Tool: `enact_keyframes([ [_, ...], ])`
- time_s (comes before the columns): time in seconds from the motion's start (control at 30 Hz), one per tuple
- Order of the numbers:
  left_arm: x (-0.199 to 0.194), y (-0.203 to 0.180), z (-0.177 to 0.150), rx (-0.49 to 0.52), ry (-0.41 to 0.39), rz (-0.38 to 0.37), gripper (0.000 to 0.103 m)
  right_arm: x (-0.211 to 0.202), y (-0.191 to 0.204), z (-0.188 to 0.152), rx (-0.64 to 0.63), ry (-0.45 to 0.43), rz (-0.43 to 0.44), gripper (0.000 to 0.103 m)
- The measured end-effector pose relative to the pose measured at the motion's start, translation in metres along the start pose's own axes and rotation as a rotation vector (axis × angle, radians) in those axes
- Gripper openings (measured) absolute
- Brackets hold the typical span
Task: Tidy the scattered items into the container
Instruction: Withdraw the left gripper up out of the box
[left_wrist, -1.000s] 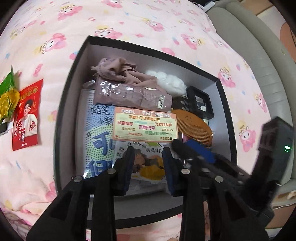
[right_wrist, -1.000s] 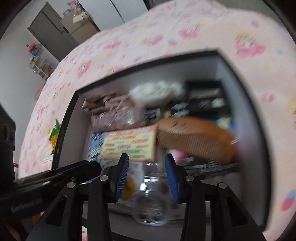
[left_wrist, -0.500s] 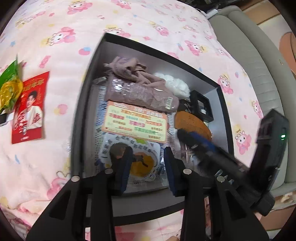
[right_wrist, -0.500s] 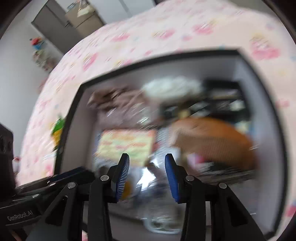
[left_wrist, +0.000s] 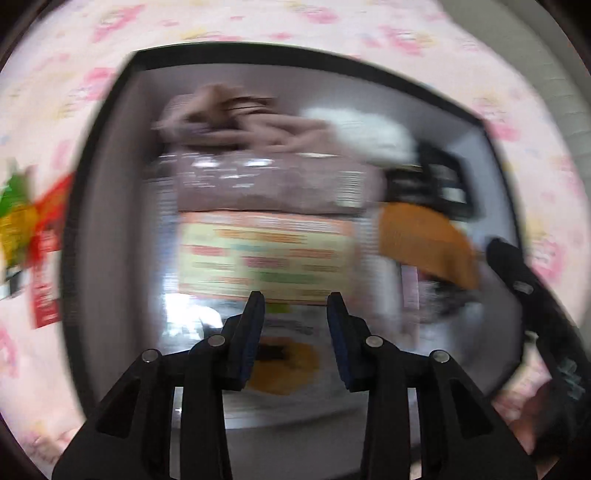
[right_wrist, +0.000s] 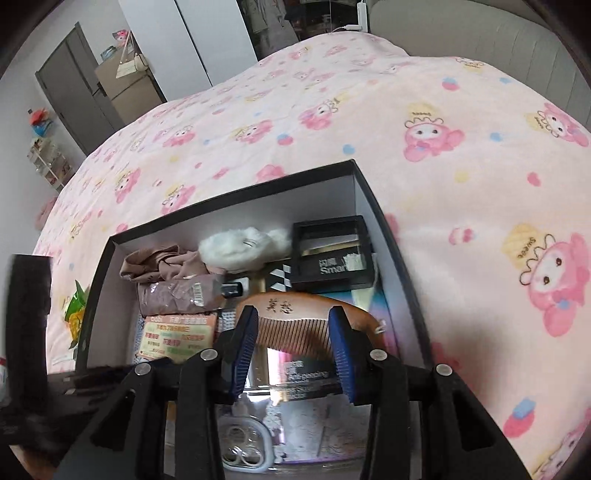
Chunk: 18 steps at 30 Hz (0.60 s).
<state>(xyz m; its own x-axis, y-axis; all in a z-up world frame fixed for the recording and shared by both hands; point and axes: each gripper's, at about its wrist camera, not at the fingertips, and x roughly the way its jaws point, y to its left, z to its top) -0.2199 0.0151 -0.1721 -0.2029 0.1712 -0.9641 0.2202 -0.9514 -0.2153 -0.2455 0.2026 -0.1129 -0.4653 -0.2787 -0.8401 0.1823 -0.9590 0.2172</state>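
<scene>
The container (right_wrist: 373, 206), a black box with pale inner walls, sits on the pink cartoon-print bed (right_wrist: 461, 177) and fills the middle of both your wrist views. Since a second ago your left view has closed in on it: the box now spreads almost edge to edge and is heavily blurred, where earlier it was sharp and smaller. Your right view has gone the other way, from a smeared close look to a crisp one with more bed and room above the box at 12 o'clock.

Inside, a wooden comb (right_wrist: 306, 314) lies at the centre, with a black framed case (right_wrist: 332, 254) at its 1 o'clock, a white fluffy thing (right_wrist: 240, 247) at 11 o'clock and a bundle of mauve cloth (right_wrist: 162, 266) at 10 o'clock. A pale yellow printed card (right_wrist: 177, 336) lies at the comb's 9 o'clock. A clear round item (right_wrist: 243, 443) sits at 6 o'clock, near the front wall.

Your right tongs (right_wrist: 291, 350) are spread about halfway with nothing between the blue pads; the comb shows through the gap but lies beneath them. Your left tongs (left_wrist: 295, 332) are parted a little less, also empty, above the card (left_wrist: 266, 254) and a packet with a yellow picture (left_wrist: 284, 365).

Outside the box, at 9 o'clock in the left view, a red packet (left_wrist: 46, 258) and a green and yellow packet (left_wrist: 14, 221) lie on the bed.
</scene>
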Motion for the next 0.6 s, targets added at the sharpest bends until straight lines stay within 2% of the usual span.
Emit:
enact_keyframes([
  [0.07, -0.003, 0.000, -0.005, -0.001, 0.005, -0.044, 0.034, 0.001, -0.001, -0.001, 0.001, 0.021, 0.019, 0.036],
  [0.13, -0.006, -0.004, -0.013, 0.015, 0.013, -0.139, 0.036, 0.004, 0.002, -0.003, -0.010, 0.030, 0.010, 0.036],
  [0.2, -0.003, -0.011, -0.019, 0.049, 0.028, -0.173, 0.037, 0.007, 0.007, -0.005, -0.030, 0.035, -0.009, 0.036],
  [0.37, 0.003, -0.010, -0.011, 0.032, 0.016, -0.106, 0.036, 0.011, 0.023, -0.013, -0.100, 0.058, -0.015, 0.036],
  [0.43, -0.004, -0.013, -0.010, 0.066, -0.044, -0.016, 0.036, 0.014, 0.028, -0.015, -0.134, 0.062, -0.048, 0.037],
  [0.53, -0.018, -0.017, -0.016, 0.102, -0.138, 0.075, 0.039, 0.017, 0.032, -0.014, -0.154, 0.066, -0.089, 0.037],
  [0.6, -0.033, -0.019, -0.023, 0.104, -0.207, 0.117, 0.051, 0.014, 0.035, -0.015, -0.170, 0.051, -0.078, 0.037],
])
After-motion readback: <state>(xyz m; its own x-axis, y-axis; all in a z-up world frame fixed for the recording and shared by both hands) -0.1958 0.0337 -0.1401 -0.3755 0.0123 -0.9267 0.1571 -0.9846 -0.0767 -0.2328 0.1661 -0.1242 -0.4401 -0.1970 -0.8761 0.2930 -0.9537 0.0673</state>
